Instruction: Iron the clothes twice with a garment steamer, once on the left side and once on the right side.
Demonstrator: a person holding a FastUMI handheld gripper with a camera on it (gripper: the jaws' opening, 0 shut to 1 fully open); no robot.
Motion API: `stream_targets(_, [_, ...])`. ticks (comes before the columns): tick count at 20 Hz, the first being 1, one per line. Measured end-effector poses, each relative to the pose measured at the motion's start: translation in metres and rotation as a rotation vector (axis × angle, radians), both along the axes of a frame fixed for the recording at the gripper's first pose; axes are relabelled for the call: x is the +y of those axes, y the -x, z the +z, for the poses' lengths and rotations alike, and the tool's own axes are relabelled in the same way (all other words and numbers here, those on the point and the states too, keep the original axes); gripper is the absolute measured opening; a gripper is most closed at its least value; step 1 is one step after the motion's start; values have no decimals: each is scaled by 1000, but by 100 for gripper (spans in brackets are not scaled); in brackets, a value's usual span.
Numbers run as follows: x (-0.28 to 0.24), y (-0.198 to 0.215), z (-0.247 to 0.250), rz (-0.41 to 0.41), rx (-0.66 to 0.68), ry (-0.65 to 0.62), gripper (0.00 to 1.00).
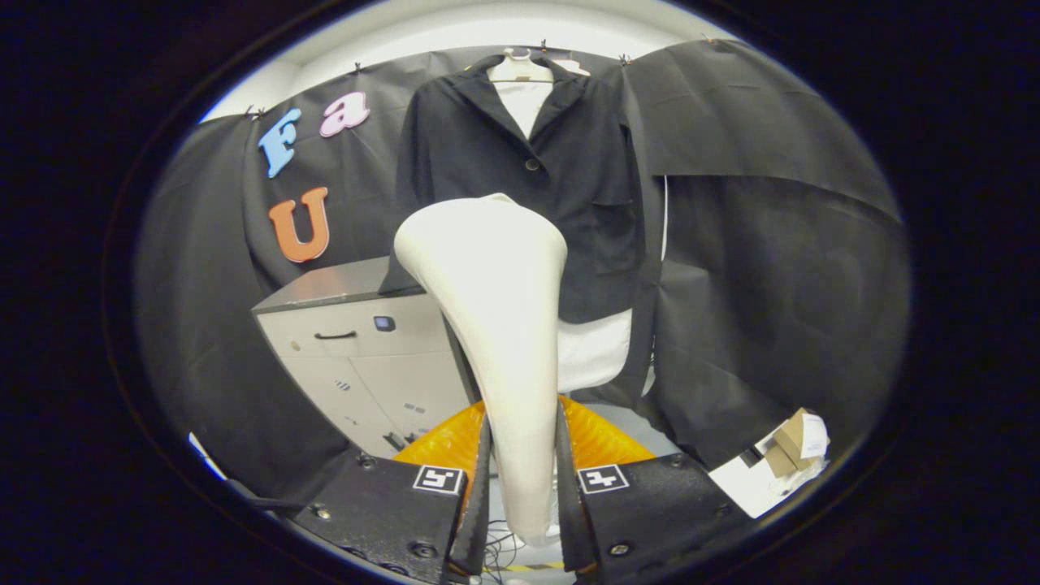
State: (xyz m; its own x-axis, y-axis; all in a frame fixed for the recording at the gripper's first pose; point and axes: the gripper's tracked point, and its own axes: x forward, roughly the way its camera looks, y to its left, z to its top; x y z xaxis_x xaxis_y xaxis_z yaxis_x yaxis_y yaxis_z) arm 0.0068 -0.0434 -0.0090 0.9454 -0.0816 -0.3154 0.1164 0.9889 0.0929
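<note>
the gripper (521, 479) at the bottom middle squeezes the white steamer (496, 325) tight between both fingers, its wide head up in front of the black jacket (520, 162) hanging at the top.

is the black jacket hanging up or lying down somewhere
Hanging up. The black jacket sits on a hanger against the booth wall, beyond the steamer that the gripper clamps between its fingers.

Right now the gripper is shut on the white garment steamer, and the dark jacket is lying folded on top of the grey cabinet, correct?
Not quite. The gripper is shut on the white garment steamer, but the gripper view shows the dark jacket hanging on a hanger against the booth wall, beyond the steamer, beside the grey cabinet.
</note>
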Motion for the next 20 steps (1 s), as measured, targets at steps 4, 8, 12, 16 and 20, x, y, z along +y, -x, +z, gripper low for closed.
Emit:
stream_targets(4, [18, 35, -3, 25, 1, 4, 38])
stream_targets(8, [26, 62, -18, 37, 22, 14, 38])
stream_targets(12, [28, 79, -31, 44, 51, 28, 38])
stream_targets(16, [26, 84, -27, 36, 43, 28, 38])
stream_targets(20, [23, 87, -21, 30, 26, 29, 38])
